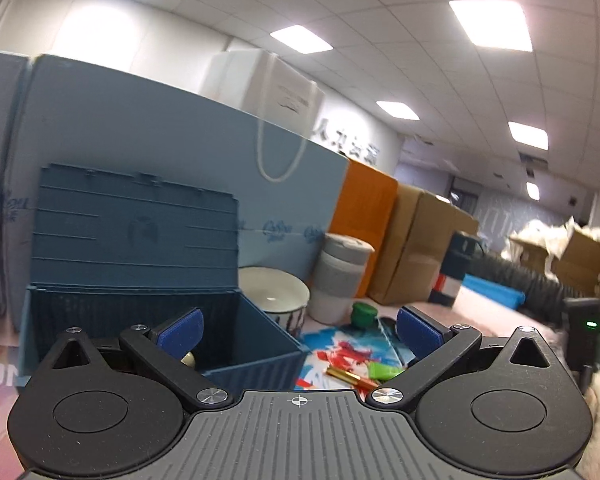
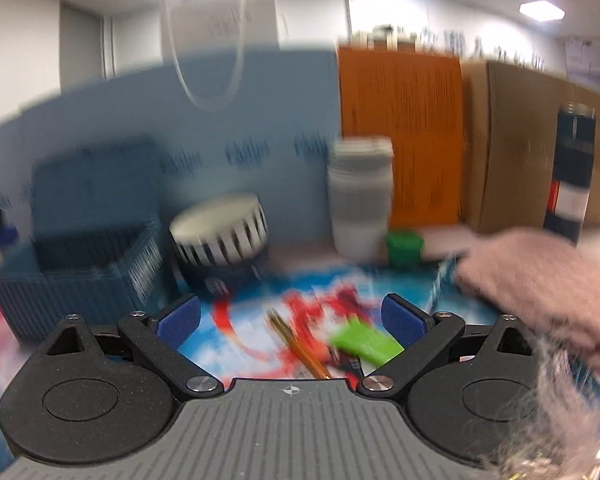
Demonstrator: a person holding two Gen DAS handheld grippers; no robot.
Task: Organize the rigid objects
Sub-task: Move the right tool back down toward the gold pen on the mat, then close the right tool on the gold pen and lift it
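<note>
1. Above the blue storage box (image 1: 148, 320): left tongs (image 1: 298, 330) spread wide, empty; lid up; small round pale item inside, by the left pad.
2. On the printed mat (image 1: 340, 344), right of the box: gold-red tube (image 1: 346, 376), green piece (image 1: 384, 370).
3. Behind: striped bowl (image 1: 274, 294), grey cup (image 1: 340, 276), green cap (image 1: 364, 314).
4. Right tongs (image 2: 290, 320) wide, empty, over tube (image 2: 300, 348) and green piece (image 2: 364, 344); view blurred.

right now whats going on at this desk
A person with a gripper in each hand is tidying small items. Both the left gripper and right gripper are open and empty. The blue box stands with its lid up. A gold pen and a green piece lie on the colourful mat, near the bowl and cup.
</note>
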